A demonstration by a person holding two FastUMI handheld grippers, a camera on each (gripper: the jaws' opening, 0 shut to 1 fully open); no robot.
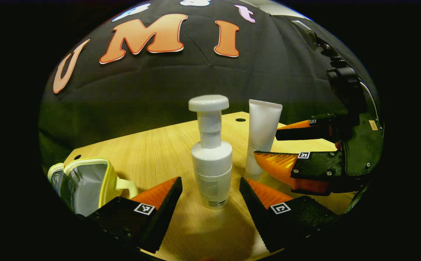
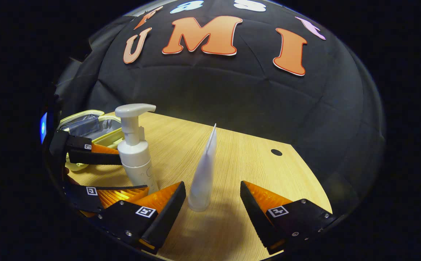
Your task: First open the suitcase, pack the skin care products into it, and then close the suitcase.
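Now, with the small yellow-trimmed suitcase [image 1: 87, 181] open on the wooden table [image 1: 152, 152], our left gripper [image 1: 210, 197] brackets the white plastic pump bottle [image 1: 211, 163] wide, right gripper [image 2: 212, 203] wide around the white upright tube [image 2: 204, 174]; we'd squeeze low, squarely.

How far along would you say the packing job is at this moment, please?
Done: the suitcase lies open. In hand: the left gripper brackets the pump bottle, the right gripper the tube, both open, neither gripping. Left: packing both products, then closing the suitcase.
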